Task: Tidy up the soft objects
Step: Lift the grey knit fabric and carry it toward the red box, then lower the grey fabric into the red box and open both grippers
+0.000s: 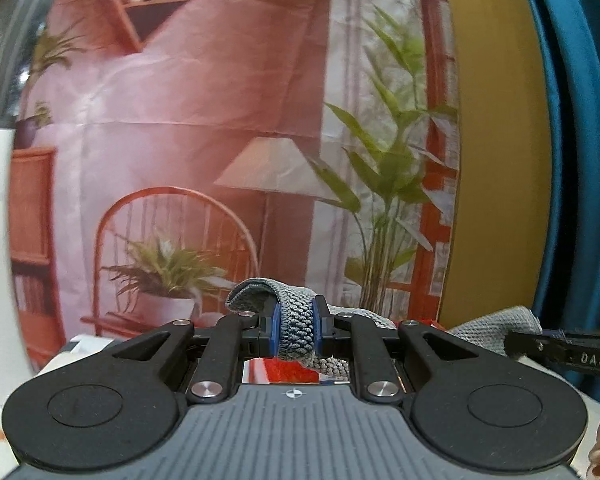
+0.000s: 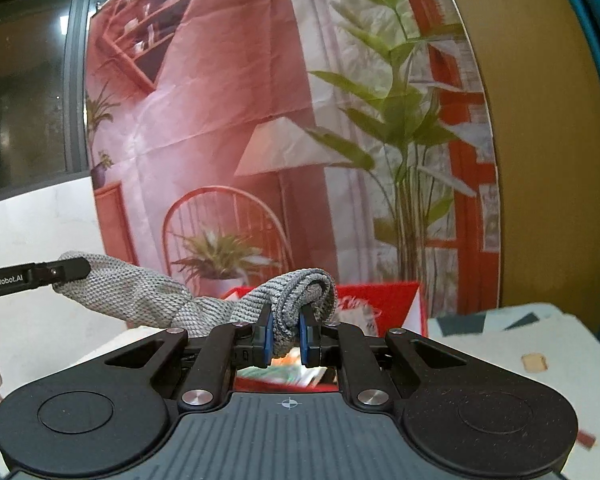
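Note:
A grey knitted cloth (image 2: 140, 296) is stretched between both grippers and held up in the air. My left gripper (image 1: 295, 330) is shut on one end of the cloth (image 1: 294, 320), which bunches over its blue pads. My right gripper (image 2: 284, 334) is shut on the other end, folded over its pads. In the right wrist view the left gripper (image 2: 66, 270) shows at the left edge, clamped on the cloth. In the left wrist view the right gripper (image 1: 514, 340) shows at the right edge, with cloth (image 1: 496, 330) beside it.
A red box (image 2: 384, 300) sits just below and beyond the right gripper. A printed backdrop (image 1: 220, 120) of a room hangs close ahead, with a yellow wall (image 1: 500, 160) and blue curtain (image 1: 572, 160) to the right. A patterned table top (image 2: 520, 352) lies at lower right.

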`<state>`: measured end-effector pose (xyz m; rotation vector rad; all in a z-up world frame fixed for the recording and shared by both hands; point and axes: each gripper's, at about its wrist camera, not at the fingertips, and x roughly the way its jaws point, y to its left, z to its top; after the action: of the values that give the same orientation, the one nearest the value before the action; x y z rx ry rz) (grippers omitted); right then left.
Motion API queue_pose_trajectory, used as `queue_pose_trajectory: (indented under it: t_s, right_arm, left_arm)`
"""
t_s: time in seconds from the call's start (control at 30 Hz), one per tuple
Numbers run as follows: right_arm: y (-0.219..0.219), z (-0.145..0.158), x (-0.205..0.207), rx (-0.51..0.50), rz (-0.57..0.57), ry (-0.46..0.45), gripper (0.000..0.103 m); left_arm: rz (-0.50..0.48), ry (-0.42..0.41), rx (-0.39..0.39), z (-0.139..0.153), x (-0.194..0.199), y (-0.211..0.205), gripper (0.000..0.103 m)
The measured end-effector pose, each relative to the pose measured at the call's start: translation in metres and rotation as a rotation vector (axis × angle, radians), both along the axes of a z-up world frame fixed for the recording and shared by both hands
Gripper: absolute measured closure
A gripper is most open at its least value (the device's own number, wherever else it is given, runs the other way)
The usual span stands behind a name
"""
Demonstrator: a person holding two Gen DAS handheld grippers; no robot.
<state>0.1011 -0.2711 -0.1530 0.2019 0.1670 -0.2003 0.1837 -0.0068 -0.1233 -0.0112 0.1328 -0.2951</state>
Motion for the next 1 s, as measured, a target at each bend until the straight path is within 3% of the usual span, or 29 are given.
queue_pose_trajectory:
  t_s: [0.13, 0.27, 0.5, 0.77, 1.0]
  right_arm:
    - [-0.015, 0.003, 0.02, -0.002, -0.022, 0.017, 0.092]
    - [-0.031, -0.001, 0.037, 0.033, -0.047, 0.057, 0.092]
    - [-0.047, -0.014, 0.056, 0.048, -0.055, 0.114, 0.092]
    - [-0.049, -0.033, 0.068, 0.078, -0.01, 0.202, 0.092]
    - [-0.048, -0.043, 0.078, 0.092, -0.004, 0.248, 0.091]
  left_arm:
    - [-0.025, 0.055, 0.065, -0.005, 0.028, -0.018, 0.086]
    - [-0.039, 0.17, 0.059, -0.015, 0.054, -0.028, 0.086]
    - [-0.067, 0.219, 0.125, -0.025, 0.074, -0.042, 0.086]
    - [-0.088, 0.363, 0.156, -0.048, 0.1, -0.046, 0.086]
    - [-0.122, 0.436, 0.222, -0.057, 0.115, -0.057, 0.086]
